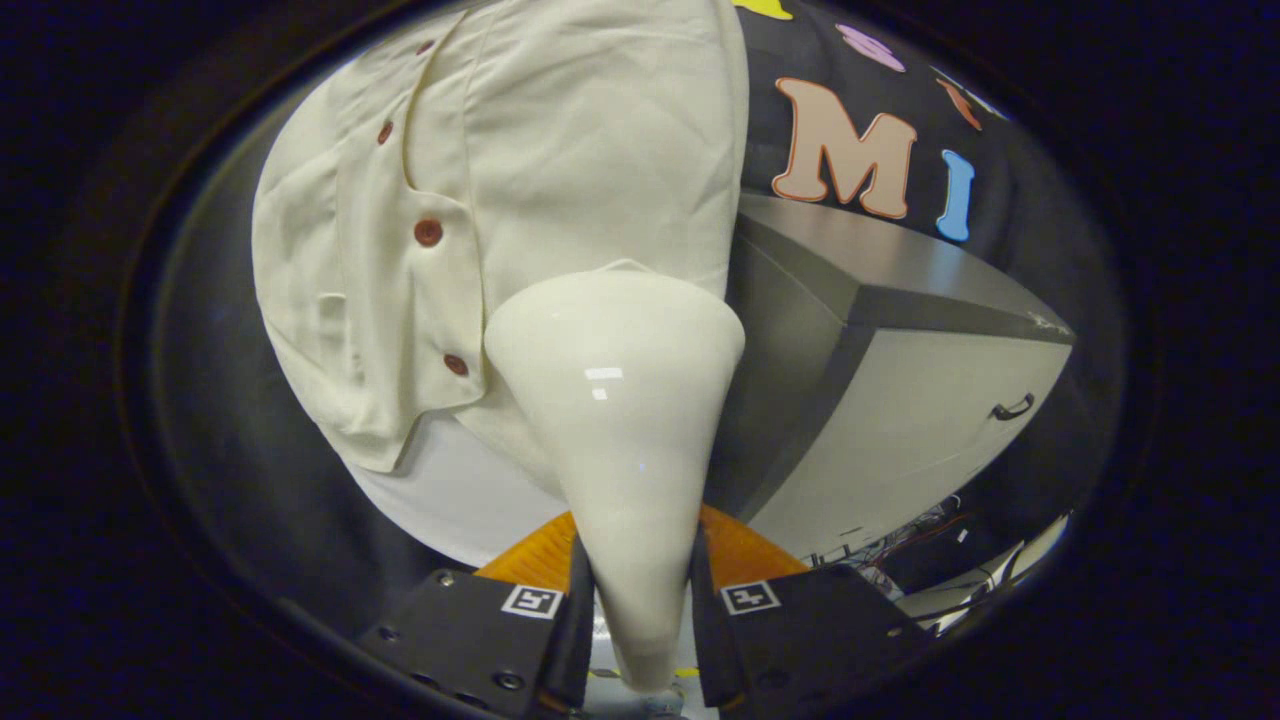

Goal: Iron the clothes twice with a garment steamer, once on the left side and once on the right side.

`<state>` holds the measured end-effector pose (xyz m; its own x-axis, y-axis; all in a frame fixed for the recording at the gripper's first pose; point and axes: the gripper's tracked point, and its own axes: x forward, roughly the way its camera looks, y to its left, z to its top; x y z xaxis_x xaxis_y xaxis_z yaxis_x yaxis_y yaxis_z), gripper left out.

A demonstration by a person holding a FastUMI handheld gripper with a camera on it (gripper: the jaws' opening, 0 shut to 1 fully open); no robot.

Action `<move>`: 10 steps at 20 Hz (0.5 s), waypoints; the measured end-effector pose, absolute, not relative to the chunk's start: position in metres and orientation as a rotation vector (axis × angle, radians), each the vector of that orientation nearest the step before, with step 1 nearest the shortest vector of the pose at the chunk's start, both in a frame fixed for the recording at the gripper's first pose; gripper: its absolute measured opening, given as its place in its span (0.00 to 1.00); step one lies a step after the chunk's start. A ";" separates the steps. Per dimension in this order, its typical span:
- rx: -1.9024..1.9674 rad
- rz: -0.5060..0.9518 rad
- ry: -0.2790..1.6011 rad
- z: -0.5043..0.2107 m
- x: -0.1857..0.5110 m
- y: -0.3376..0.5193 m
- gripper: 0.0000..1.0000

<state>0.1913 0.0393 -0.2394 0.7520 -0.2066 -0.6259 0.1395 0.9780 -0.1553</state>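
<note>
Fingers (pixel 640 600) clamped on glossy cream cone-shaped garment steamer (pixel 620 400), head against cream button-front shirt's (pixel 560 150) right panel; progress probably mid-pass, count unclear.

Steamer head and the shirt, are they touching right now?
Cannot tell. In the gripper view the steamer, gripped between both fingers, overlaps the shirt, but its back hides where the head would meet the cloth.

The gripper (pixel 640 590) clamps both fingers on the narrow neck of the cream garment steamer (pixel 620 400), whose wide head rests against the cream shirt (pixel 560 150) with red-brown buttons; a grey cabinet (pixel 930 400) stands just beside.
</note>
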 end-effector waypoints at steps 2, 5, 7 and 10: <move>-0.097 -0.197 0.712 -0.248 0.196 0.036 0.43; -0.087 -0.204 0.756 -0.274 0.197 0.034 0.43; -0.079 -0.209 0.777 -0.289 0.197 0.031 0.43; -0.084 -0.209 0.790 -0.307 0.191 0.025 0.43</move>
<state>0.1912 0.0251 -0.3068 0.6843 -0.2181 -0.6958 0.1553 0.9759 -0.1532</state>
